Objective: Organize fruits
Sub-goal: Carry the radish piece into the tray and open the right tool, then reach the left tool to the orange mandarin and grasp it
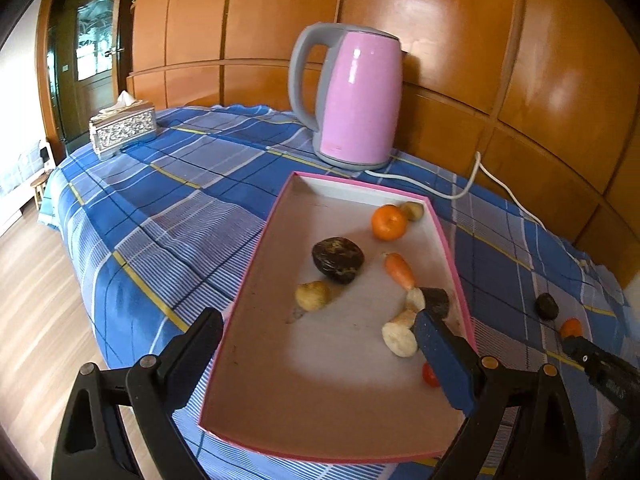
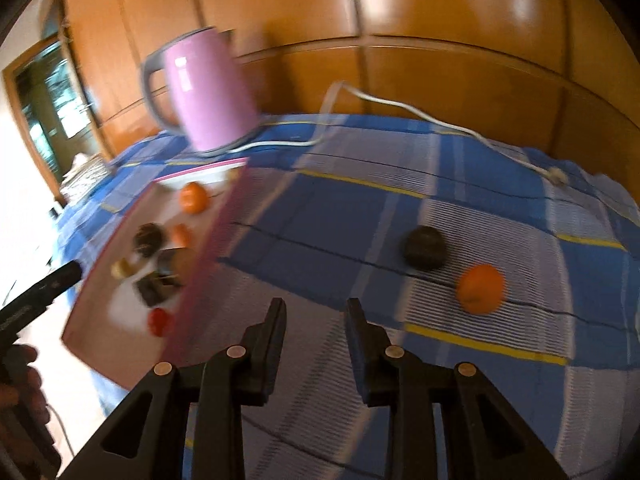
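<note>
Left gripper (image 1: pixel 316 344) fingers wide, straddling the tray (image 1: pixel 256 248) to steady it. Right gripper (image 2: pixel 316 320) narrow, empty, opening toward the orange (image 2: pixel 480 289) and dark fruit (image 2: pixel 424 248), right of frame on the desk.
</note>
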Tool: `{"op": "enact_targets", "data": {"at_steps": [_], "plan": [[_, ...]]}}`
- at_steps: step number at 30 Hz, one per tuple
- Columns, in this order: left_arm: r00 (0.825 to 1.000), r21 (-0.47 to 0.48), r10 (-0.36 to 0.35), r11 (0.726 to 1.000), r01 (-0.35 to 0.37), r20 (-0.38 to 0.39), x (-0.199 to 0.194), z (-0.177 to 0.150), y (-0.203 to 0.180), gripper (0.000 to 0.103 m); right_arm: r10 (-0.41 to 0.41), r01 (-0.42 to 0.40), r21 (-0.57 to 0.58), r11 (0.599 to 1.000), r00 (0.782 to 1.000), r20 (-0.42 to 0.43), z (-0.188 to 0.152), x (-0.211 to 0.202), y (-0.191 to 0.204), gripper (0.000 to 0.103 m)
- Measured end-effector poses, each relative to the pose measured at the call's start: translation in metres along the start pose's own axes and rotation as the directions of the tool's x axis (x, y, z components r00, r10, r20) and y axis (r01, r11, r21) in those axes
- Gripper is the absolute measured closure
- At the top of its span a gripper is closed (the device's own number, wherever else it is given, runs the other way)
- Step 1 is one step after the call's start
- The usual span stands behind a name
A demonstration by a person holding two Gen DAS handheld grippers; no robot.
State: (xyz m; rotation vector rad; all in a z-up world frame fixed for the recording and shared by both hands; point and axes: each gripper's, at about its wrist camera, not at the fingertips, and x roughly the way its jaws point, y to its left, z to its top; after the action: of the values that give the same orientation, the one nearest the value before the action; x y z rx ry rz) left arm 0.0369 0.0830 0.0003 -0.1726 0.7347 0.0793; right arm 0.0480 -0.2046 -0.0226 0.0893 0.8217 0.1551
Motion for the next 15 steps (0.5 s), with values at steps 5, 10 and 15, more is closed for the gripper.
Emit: {"op": "enact_targets", "data": {"at_steps": [5, 10, 15], "plan": [[1.000, 0.021, -0.022, 1.000, 0.022, -0.006, -0.001, -0.003, -0.008, 0.006, -0.105, 0.104, 0.073, 0.992, 0.994, 0.010, -0.007, -0.006, -0.037, 0.073], [0.999, 0.043, -0.045, 0.998, 0.045, -0.004, -0.004, -0.006, -0.015, 0.006, -0.219, 0.215, 0.149, 0.965, 0.976, 0.014, -0.017, -0.016, -0.076, 0.071], [0.998, 0.070, -0.067, 0.995, 0.067, -0.002, -0.007, -0.009, -0.025, 0.006, -0.319, 0.310, 0.243, 0.919, 0.948, 0.000, -0.029, -0.027, -0.117, 0.070]]}}
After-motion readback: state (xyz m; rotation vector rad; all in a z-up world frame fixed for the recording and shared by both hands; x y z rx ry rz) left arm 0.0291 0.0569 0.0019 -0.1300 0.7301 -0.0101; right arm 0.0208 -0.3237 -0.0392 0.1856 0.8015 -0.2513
